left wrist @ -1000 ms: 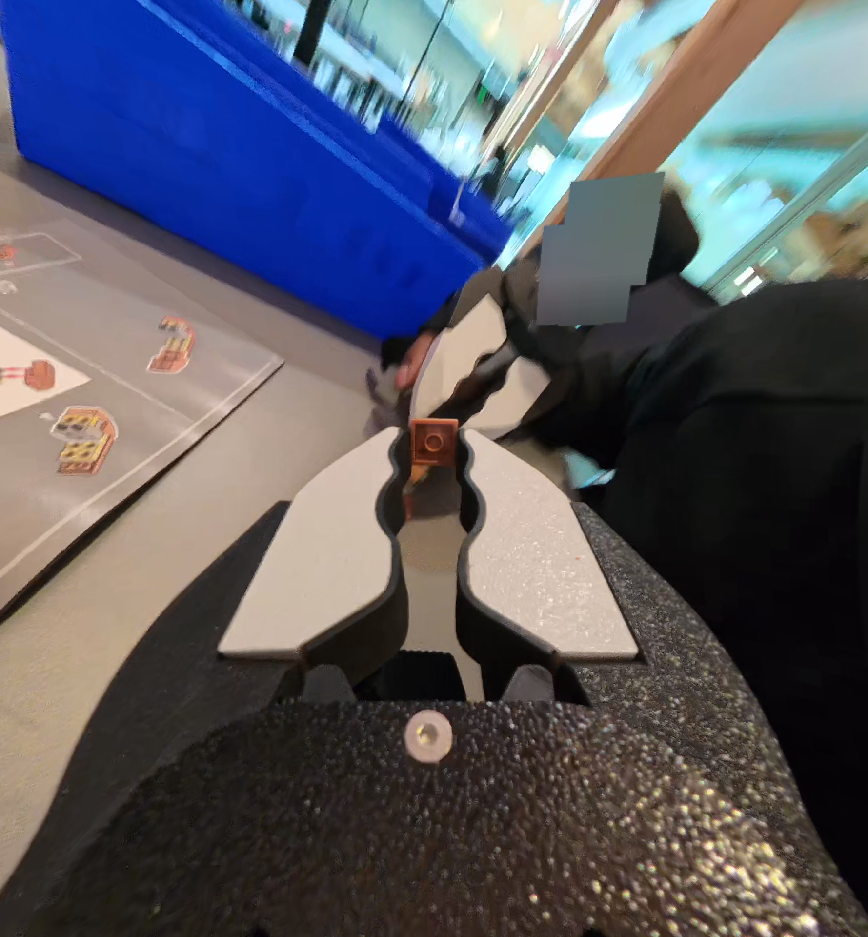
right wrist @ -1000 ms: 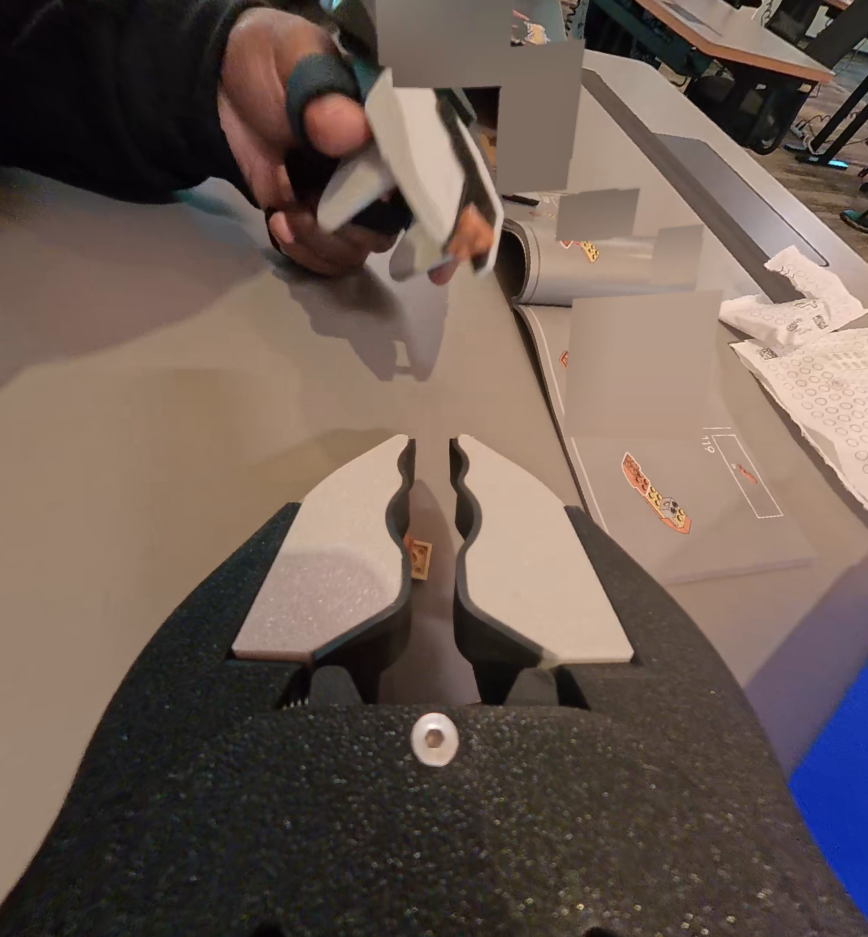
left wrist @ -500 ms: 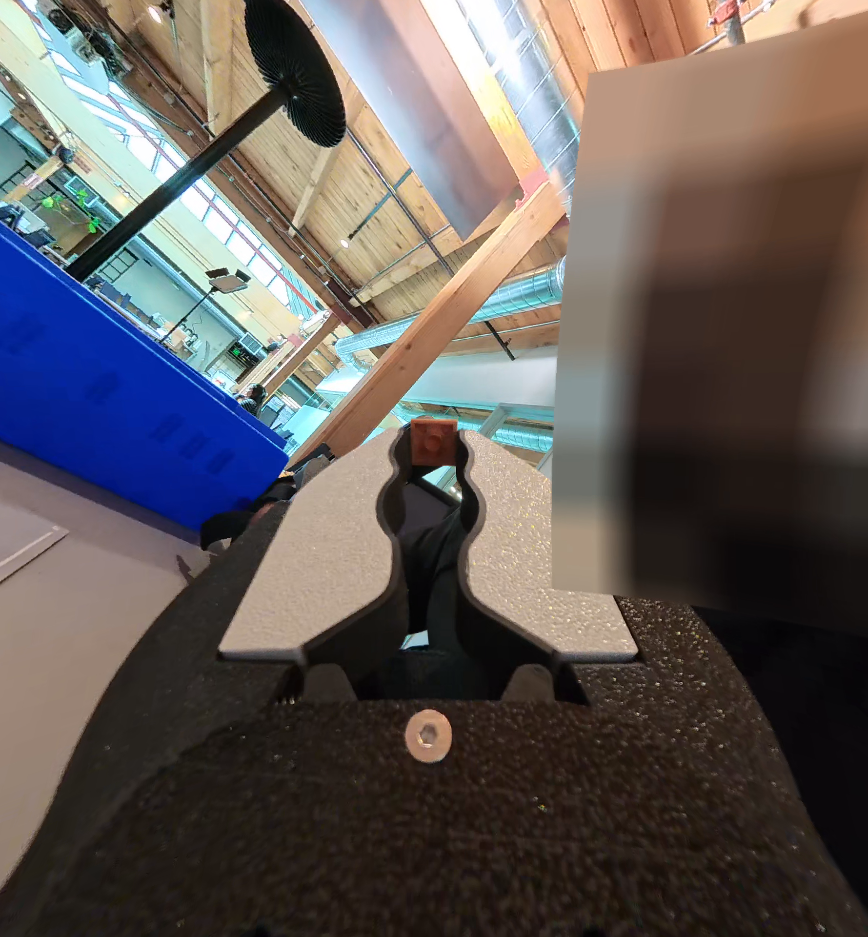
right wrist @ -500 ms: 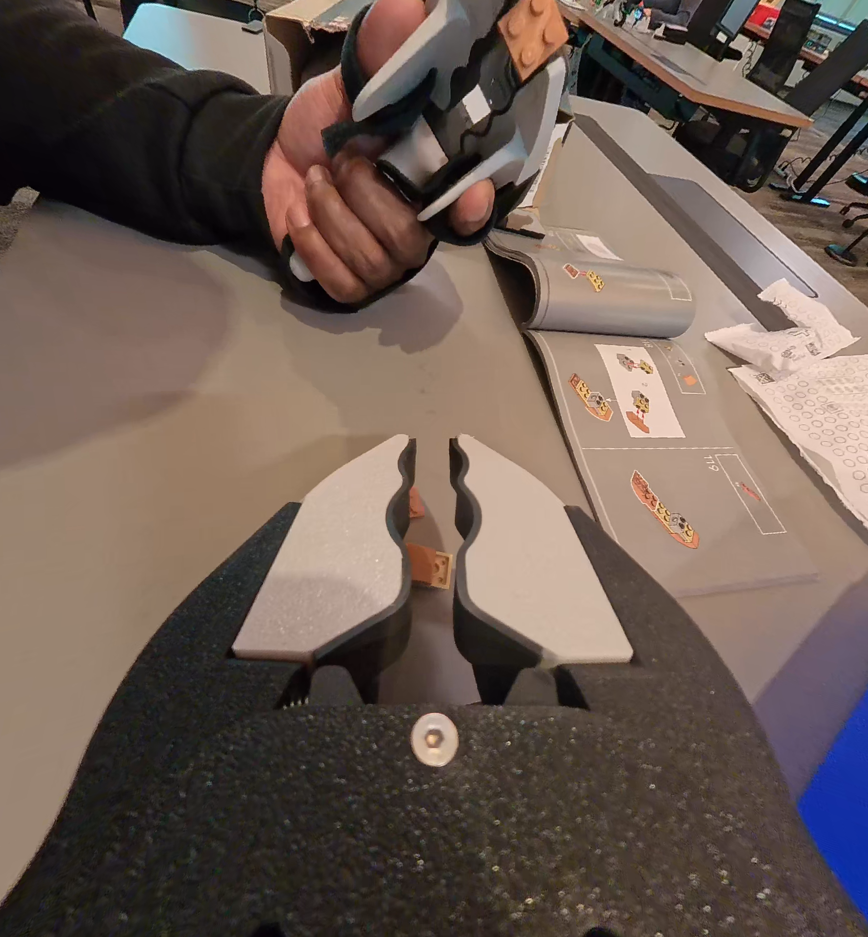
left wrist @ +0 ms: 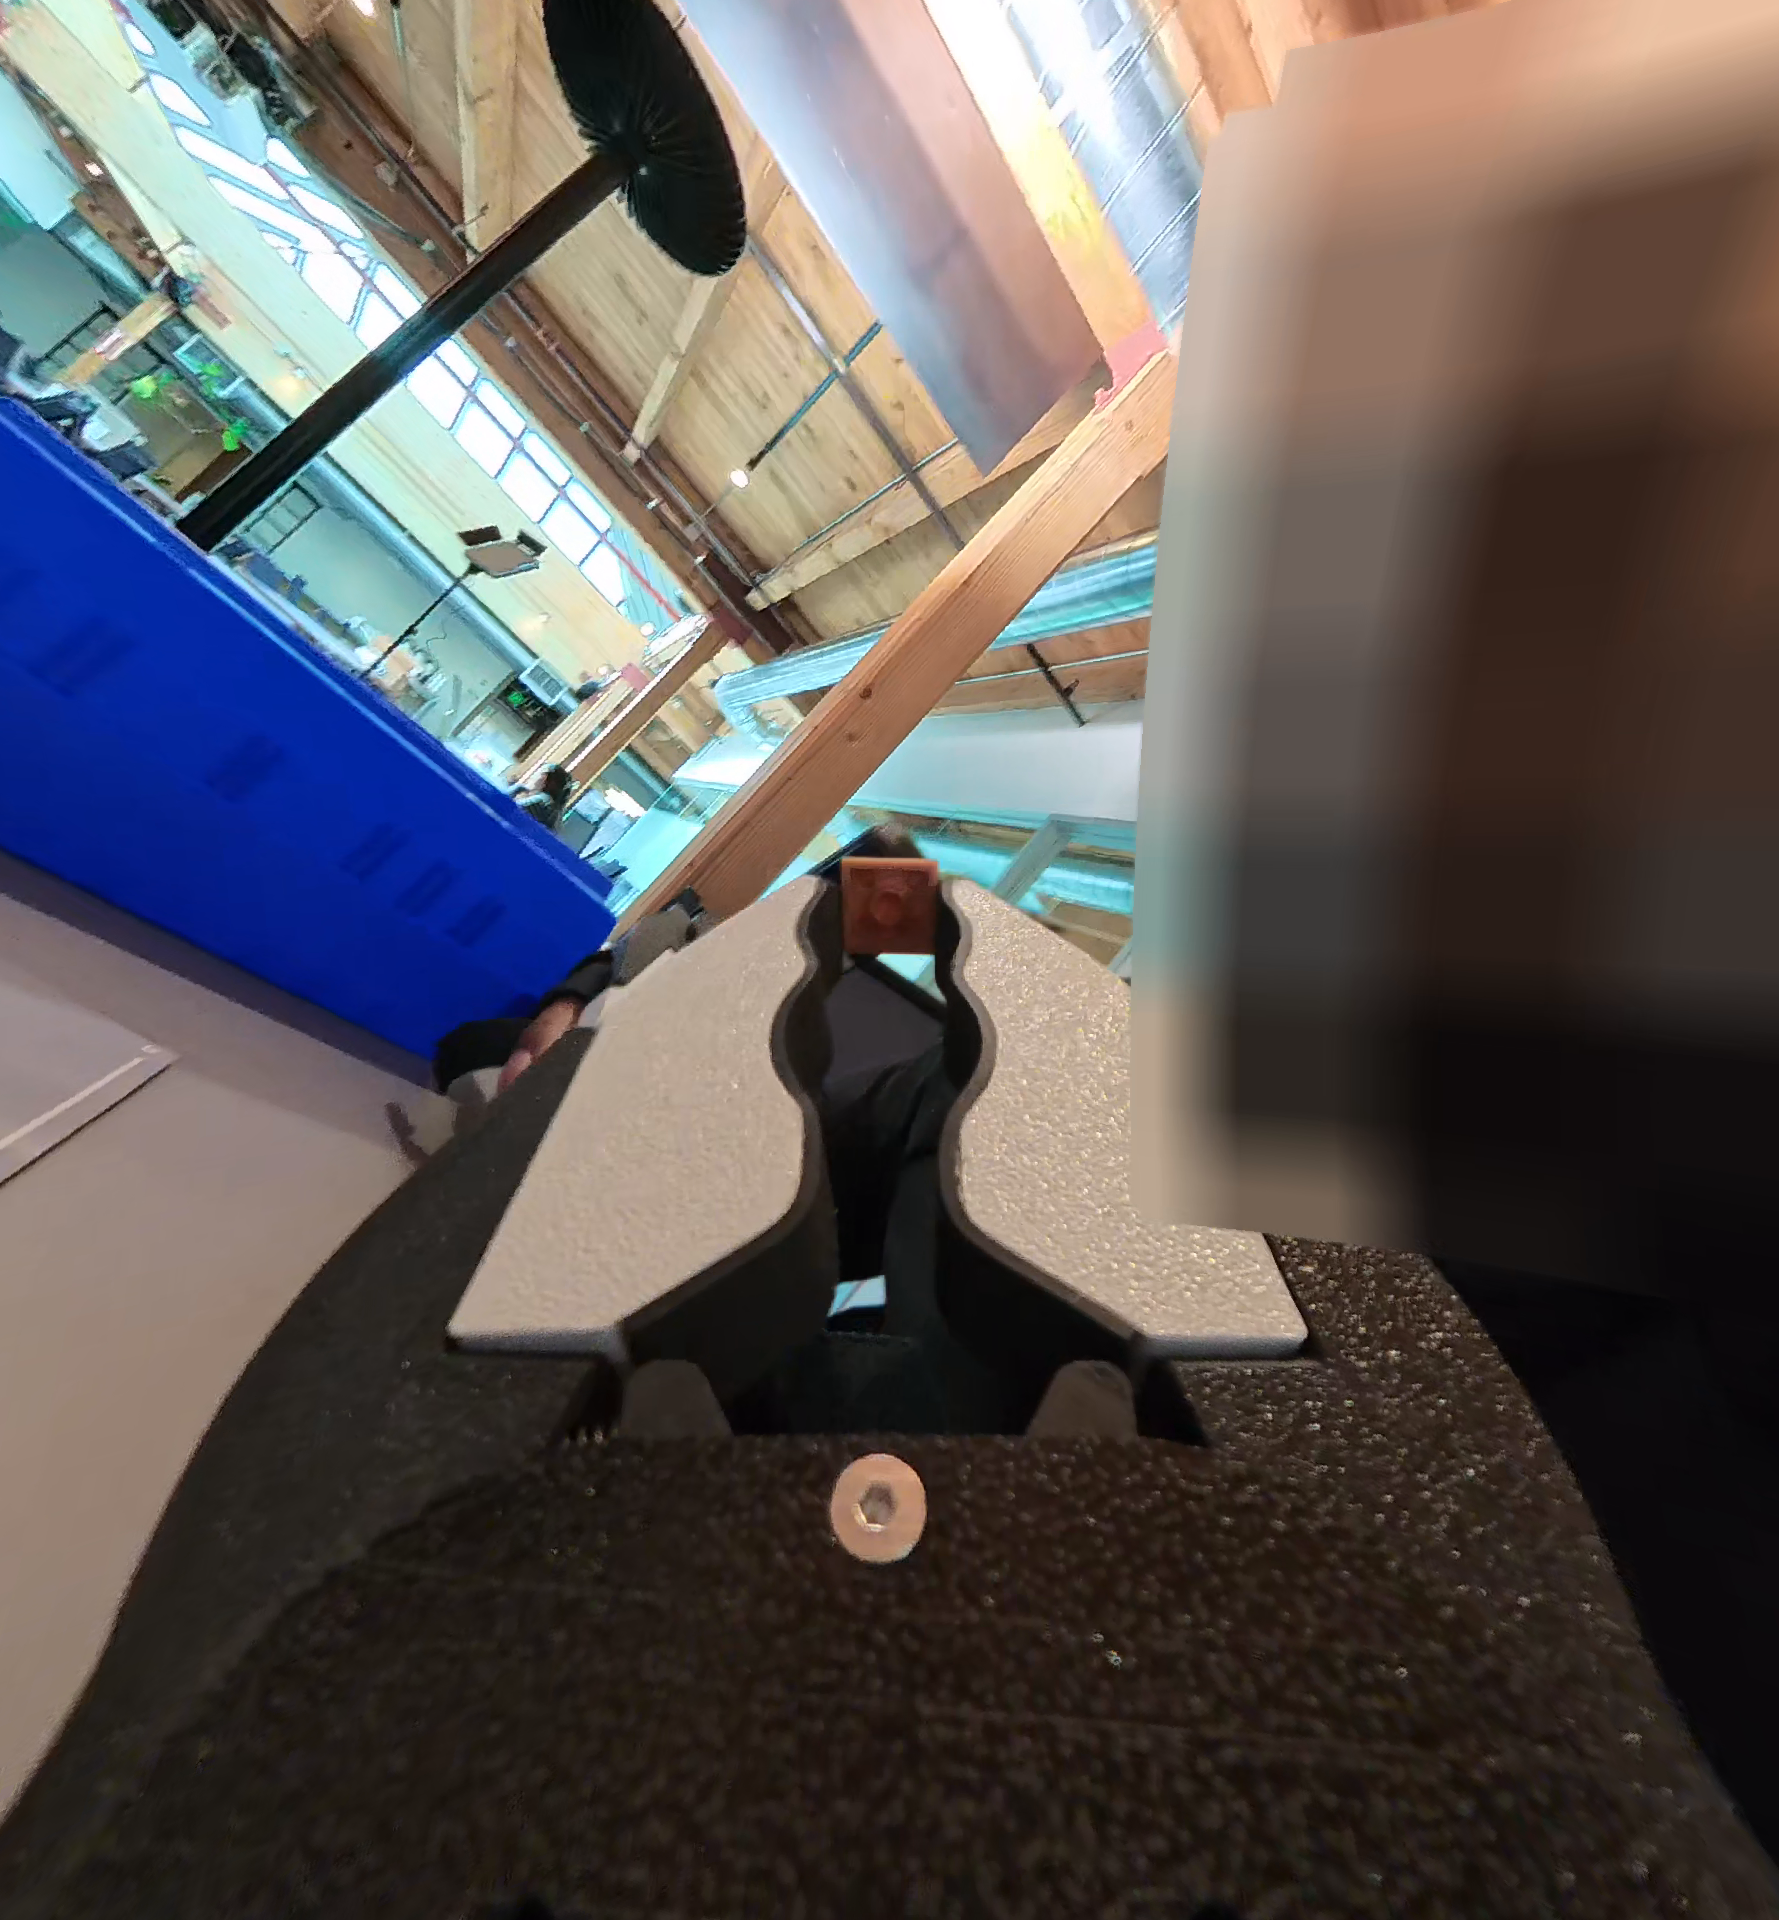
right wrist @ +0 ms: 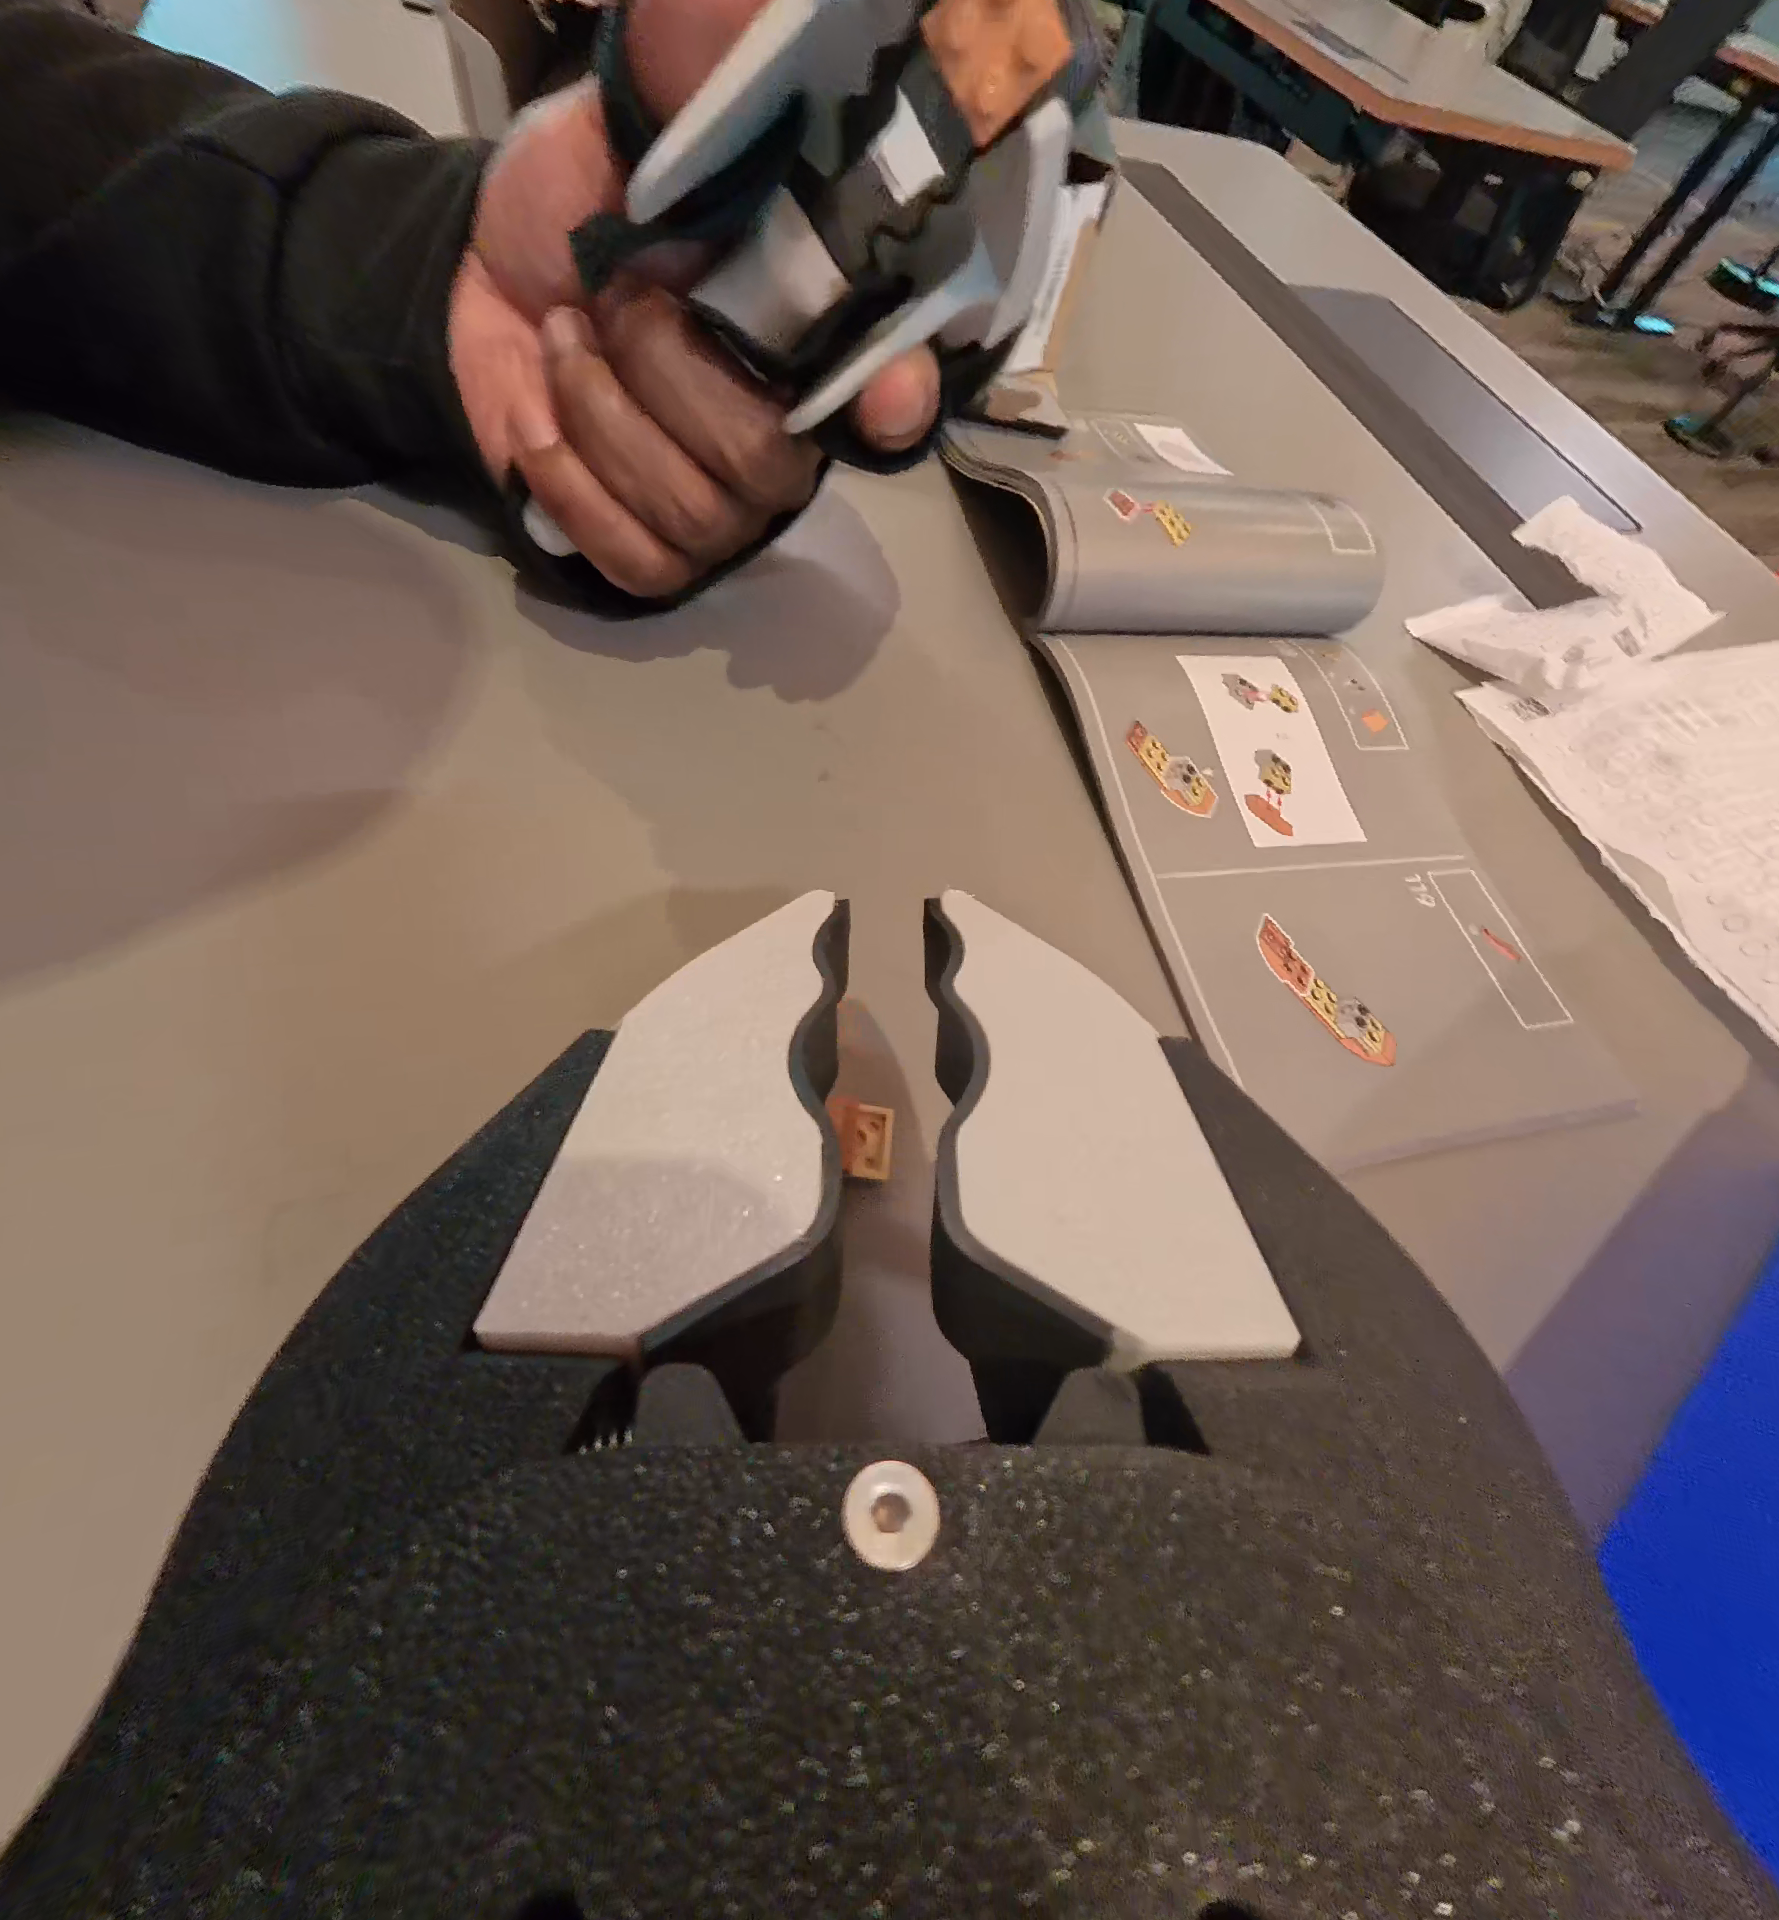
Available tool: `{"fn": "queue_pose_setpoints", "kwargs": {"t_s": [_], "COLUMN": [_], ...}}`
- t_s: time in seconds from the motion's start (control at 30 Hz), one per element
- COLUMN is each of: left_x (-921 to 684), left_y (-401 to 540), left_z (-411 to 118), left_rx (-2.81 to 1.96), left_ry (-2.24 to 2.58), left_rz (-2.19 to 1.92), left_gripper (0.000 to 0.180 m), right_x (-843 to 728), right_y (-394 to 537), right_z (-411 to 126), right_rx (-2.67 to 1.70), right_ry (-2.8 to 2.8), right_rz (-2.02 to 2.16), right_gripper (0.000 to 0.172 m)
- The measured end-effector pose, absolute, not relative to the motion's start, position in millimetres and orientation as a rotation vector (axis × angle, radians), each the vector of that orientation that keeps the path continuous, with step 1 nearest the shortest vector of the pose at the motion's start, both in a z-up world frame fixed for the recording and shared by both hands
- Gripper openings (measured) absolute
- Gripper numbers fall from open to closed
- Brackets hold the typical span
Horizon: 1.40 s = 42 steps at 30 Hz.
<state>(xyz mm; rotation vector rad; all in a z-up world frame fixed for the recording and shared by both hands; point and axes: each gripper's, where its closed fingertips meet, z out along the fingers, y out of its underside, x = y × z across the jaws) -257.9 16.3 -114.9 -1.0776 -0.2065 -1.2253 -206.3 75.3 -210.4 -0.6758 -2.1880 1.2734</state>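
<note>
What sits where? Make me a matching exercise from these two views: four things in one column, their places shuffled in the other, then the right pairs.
Things
1. orange-brown square plate
2. small tan piece
3. open booklet
4. blue bin

Places
A. lying on the table, to the right of the right tongs
B. pinched at the tips of the left tongs
C. beyond the table, at the left of the left wrist view
D. showing in the gap between the right tongs' fingers, whose tips stand apart

Pairs: 1-B, 2-D, 3-A, 4-C

Small brown brick point(left wrist: 889, 906) between left hand-held gripper point(left wrist: 887, 914) fingertips, blue bin point(left wrist: 189, 748) behind.
</note>
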Motion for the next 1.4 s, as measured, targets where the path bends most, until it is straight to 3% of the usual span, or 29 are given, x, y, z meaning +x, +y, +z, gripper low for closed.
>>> {"fn": "queue_pose_setpoints", "kwargs": {"t_s": [0.2,0.37,1.4], "left_x": [-243,-237,-221], "left_y": [34,35,34], "left_z": [-158,-198,-244], "left_rx": [-1.598,-1.925,-2.205], "left_ry": [-0.077,0.058,0.241], "left_rz": [-0.796,-0.528,-0.311], "left_gripper": [0.016,0.017,0.017], "right_x": [-201,-195,-191], "right_y": [93,97,92], "right_z": [-220,-231,-255], "right_rx": [-0.889,-0.882,-0.945], "right_ry": [-2.315,-2.382,-2.479], "right_rz": [1.091,0.976,0.94], "right_gripper": [0.027,0.028,0.016]}}
